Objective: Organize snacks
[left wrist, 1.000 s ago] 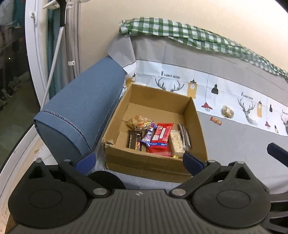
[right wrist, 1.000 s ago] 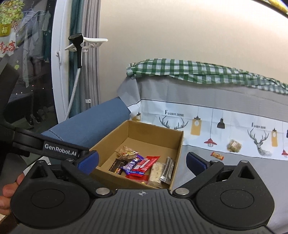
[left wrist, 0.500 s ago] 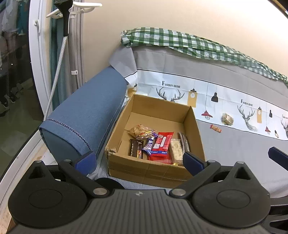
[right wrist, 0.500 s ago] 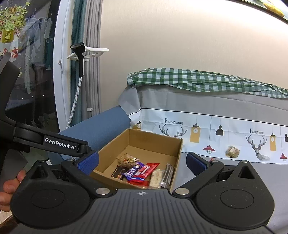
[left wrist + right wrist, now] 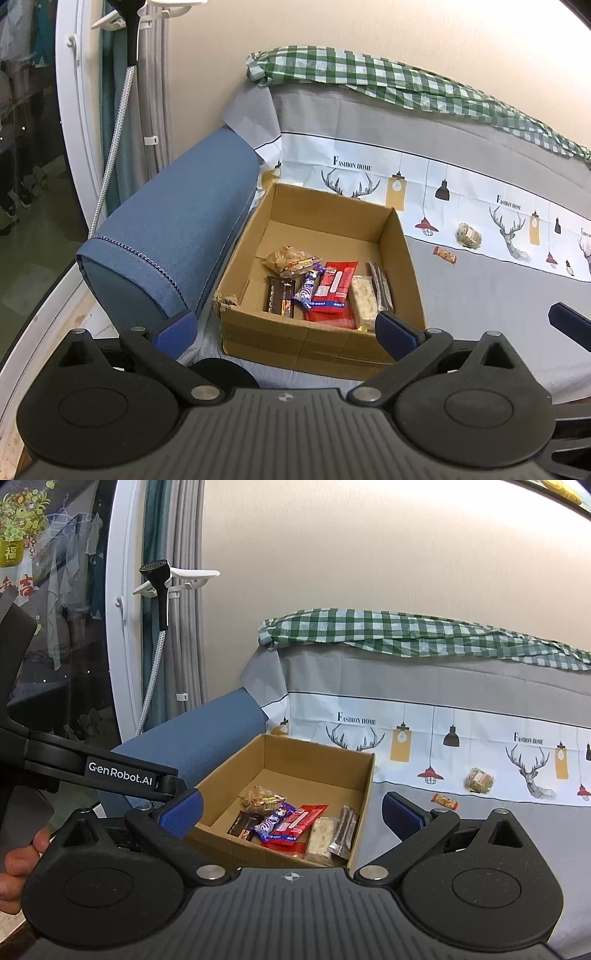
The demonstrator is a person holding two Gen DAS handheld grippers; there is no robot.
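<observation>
An open cardboard box point(image 5: 321, 343) point(image 5: 365, 775) sits on the grey sofa seat beside the blue armrest. Inside lie several snacks: a clear bag of nuts point(image 5: 290, 260), a dark chocolate bar point(image 5: 279, 301), a purple wrapper point(image 5: 309, 286), a red pack point(image 5: 334, 291) point(image 5: 299, 821) and a pale nougat bar point(image 5: 364, 299). Two snacks lie on the seat to the right: a small orange bar point(image 5: 445, 254) point(image 5: 445, 801) and a brown clear-wrapped cake point(image 5: 469, 236) point(image 5: 479, 780). My left gripper point(image 5: 284, 328) is open and holds nothing, near the box's front wall. My right gripper point(image 5: 291, 816) is open too, back from the box.
The blue armrest point(image 5: 173, 236) flanks the box on the left. A printed cover point(image 5: 461, 192) drapes the sofa back, with a green checked cloth point(image 5: 388, 81) on top. A garment steamer hose point(image 5: 114, 140) hangs by the window. A hand point(image 5: 18, 864) holds the left gripper.
Both views have pulled back and risen a little, so the box sits lower and smaller. The snacks have not moved, and both grippers stay open.
</observation>
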